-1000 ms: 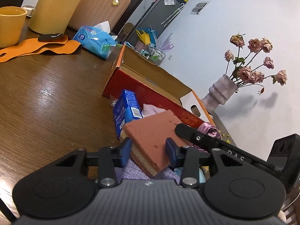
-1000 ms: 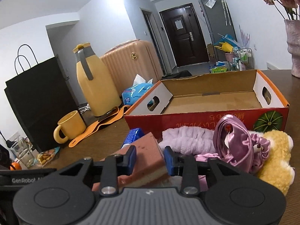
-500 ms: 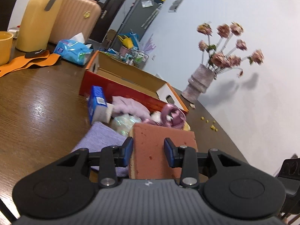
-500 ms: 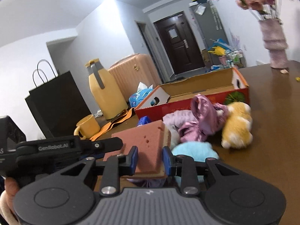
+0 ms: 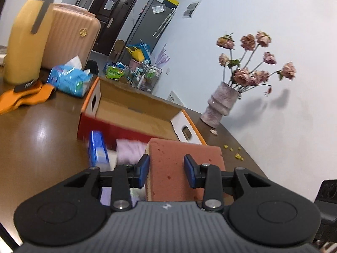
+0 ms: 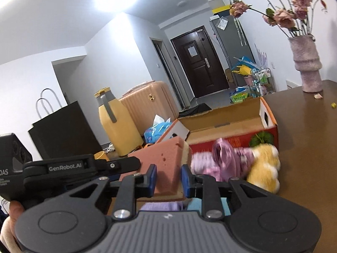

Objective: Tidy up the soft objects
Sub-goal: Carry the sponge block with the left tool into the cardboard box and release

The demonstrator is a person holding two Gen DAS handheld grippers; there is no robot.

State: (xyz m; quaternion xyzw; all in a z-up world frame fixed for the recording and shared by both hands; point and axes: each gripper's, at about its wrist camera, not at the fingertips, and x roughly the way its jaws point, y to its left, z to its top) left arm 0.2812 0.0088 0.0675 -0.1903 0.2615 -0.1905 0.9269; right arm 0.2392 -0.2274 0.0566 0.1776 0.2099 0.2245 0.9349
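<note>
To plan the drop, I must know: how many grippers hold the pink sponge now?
2. The left gripper pinches the sponge from one side, the right gripper from another.

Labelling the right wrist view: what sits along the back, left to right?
Black paper bag → yellow jug → pink suitcase → blue tissue pack → open cardboard box → vase of dried roses.

the sponge (image 5: 185, 162) is terracotta pink with a pale yellow underside. the box (image 5: 134, 113) is red outside, orange-rimmed, plain brown inside. near the tabletop's (image 5: 42, 130) far edge stand a mustard jug (image 5: 23, 40) with a grey handle and a ribbed mauve vase (image 5: 221, 105). the plush (image 6: 265, 168) is yellow and white.
</note>
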